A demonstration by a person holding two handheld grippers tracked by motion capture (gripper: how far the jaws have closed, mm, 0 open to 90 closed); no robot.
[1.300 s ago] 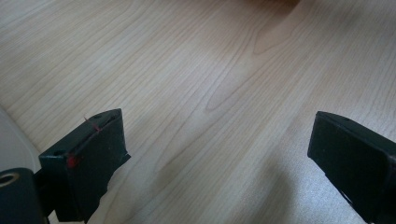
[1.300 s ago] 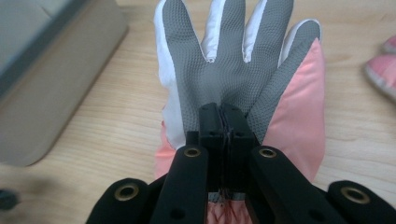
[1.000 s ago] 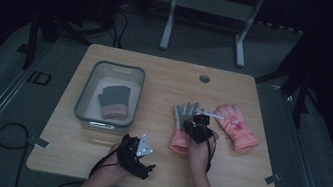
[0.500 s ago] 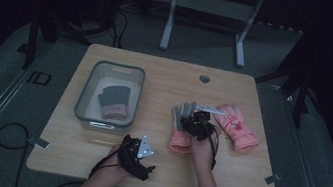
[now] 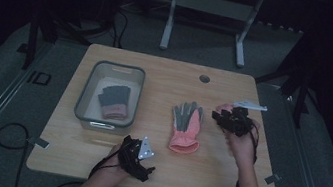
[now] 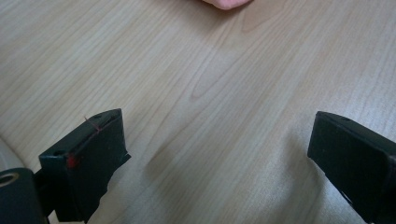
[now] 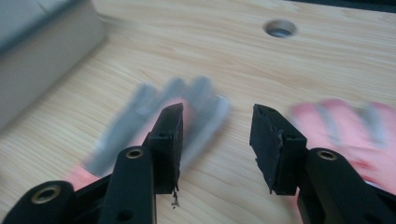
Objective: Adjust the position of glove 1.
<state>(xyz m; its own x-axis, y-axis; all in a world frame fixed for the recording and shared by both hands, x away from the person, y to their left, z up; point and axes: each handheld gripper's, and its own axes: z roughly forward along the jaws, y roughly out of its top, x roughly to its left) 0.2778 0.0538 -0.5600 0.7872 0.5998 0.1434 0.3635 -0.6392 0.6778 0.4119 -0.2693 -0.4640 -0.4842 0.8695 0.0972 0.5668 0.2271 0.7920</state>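
Wooden table point(image 5: 93, 158) bore a grey bin point(image 5: 84, 94) at the left already holding one glove point(image 5: 113, 101), suggesting sorting. A pink-and-grey glove point(image 5: 187, 125) lay mid-table, another point(image 7: 348, 133) right of it. The right gripper point(image 5: 229, 118) hovered between them, jaws spread, apparently choosing; the left gripper point(image 5: 140, 159) rested near the front edge, jaws wide.

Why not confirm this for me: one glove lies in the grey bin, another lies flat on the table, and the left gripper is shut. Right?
Not quite: the left gripper is open, its jaws wide apart over bare table in the left gripper view. The bin and gloves are as stated.
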